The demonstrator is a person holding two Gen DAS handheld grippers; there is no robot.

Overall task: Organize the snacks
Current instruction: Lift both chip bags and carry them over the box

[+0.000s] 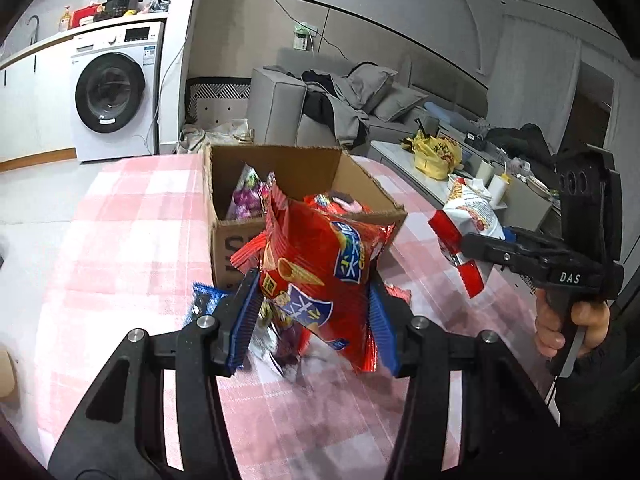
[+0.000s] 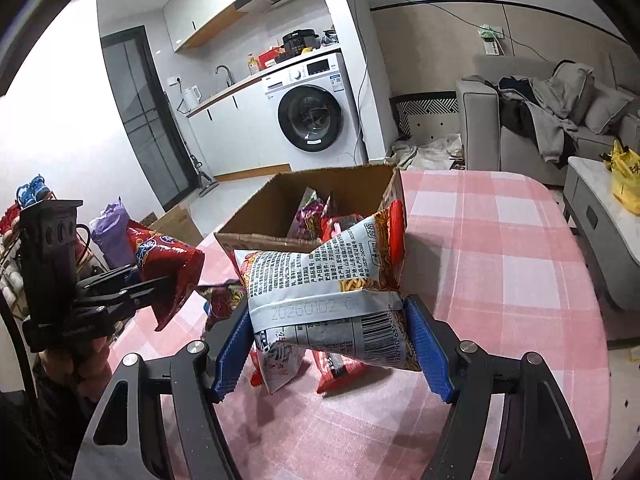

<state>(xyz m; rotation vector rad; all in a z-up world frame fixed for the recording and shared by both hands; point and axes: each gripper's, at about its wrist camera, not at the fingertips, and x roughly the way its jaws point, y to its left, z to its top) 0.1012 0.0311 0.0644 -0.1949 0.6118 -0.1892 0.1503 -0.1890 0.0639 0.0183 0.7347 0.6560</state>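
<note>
The left gripper [image 1: 314,316] has its blue ribbed jaws closed on a crinkly red foil snack bag printed with cone-shaped crisps and a blue shield logo [image 1: 320,268], pinching its lower half so that the bag stands up above the pink-and-white checked tabletop [image 1: 120,248]. Under that bag a few more small packets [image 1: 276,340] lie on the cloth, among them a blue one [image 1: 206,300] at the left jaw.

The right gripper [image 2: 332,340] has its blue jaws clamped on a white and red noodle-snack bag with a barcode and printed date strip [image 2: 324,284]; the bag is squeezed across its middle and held off the tabletop. Beneath it, red packets [image 2: 336,372] rest on the checked cloth.

Just beyond both held bags stands an open brown cardboard box [image 1: 288,168] on the tabletop, its flaps gone or folded, with purple, red and pink packets already inside. Neither held bag is in the box; both hang near its front wall.

In the left view the right gripper appears at the right edge, with a hand [image 1: 572,324] round its black handle. Farther off are a white washing machine [image 1: 116,92] under a kitchen counter, a grey sofa [image 1: 320,108] piled with clothes, and a low side table with a yellow bag [image 1: 436,152]
</note>
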